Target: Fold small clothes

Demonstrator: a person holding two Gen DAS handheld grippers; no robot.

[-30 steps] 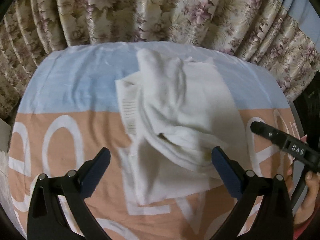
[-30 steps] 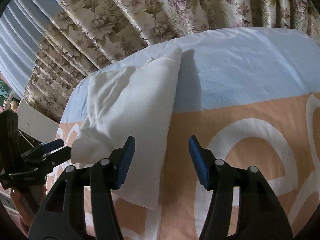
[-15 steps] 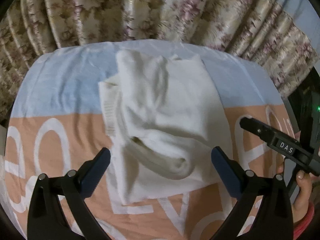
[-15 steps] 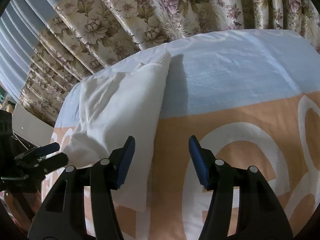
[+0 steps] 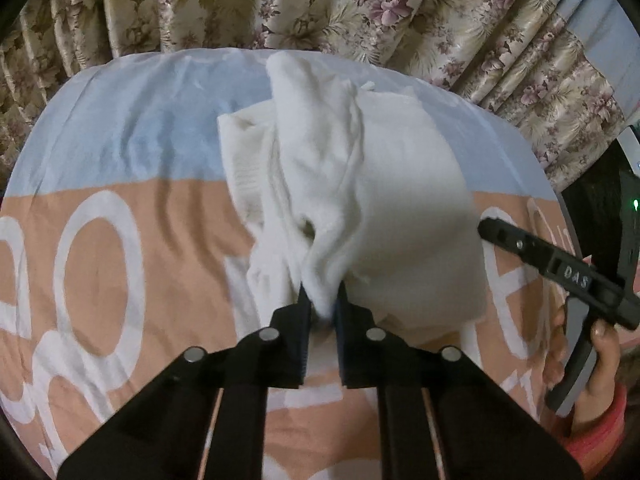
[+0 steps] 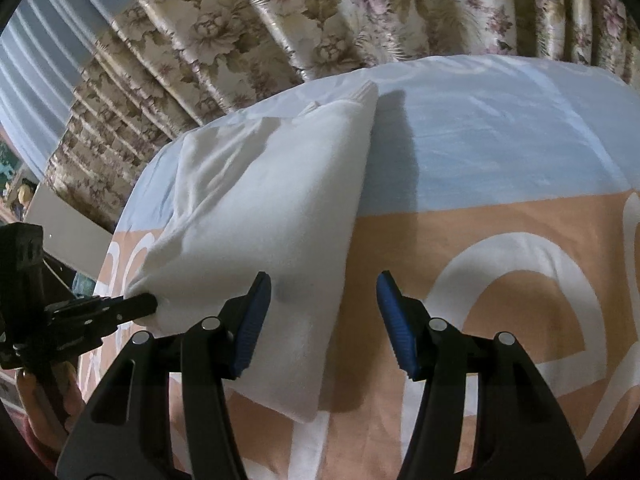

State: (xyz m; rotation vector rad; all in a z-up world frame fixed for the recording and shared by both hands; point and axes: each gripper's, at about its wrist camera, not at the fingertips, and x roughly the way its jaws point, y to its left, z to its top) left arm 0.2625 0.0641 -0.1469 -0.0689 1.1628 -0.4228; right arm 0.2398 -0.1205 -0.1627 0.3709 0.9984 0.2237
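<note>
**Q:** Gripping anything on the left side?

**A:** Yes. My left gripper (image 5: 320, 312) is clamped tight on a bunched fold at the near edge of the white garment (image 5: 360, 184). Cloth is pinched between both pads and spills out just above them. The rest of the garment lies ahead of those jaws, rumpled, with a ribbed hem off to their left.

**Q:** And the right side?

**A:** My right gripper (image 6: 320, 320) stands about half open, with nothing between its pads. Its left finger sits over the garment's near corner; whether it touches the cloth I cannot tell. Its right finger is over bare bedsheet (image 6: 500, 152).

**Q:** Surface?

**A:** Sheet is pale blue ahead of both jaws, peach with large white lettering beneath them. Floral curtain (image 5: 320, 0) hangs beyond the far edge.

**Q:** Relative position of the two tools?

**A:** From the right wrist view, the left gripper is at the far left, its tip buried in the garment's edge.
</note>
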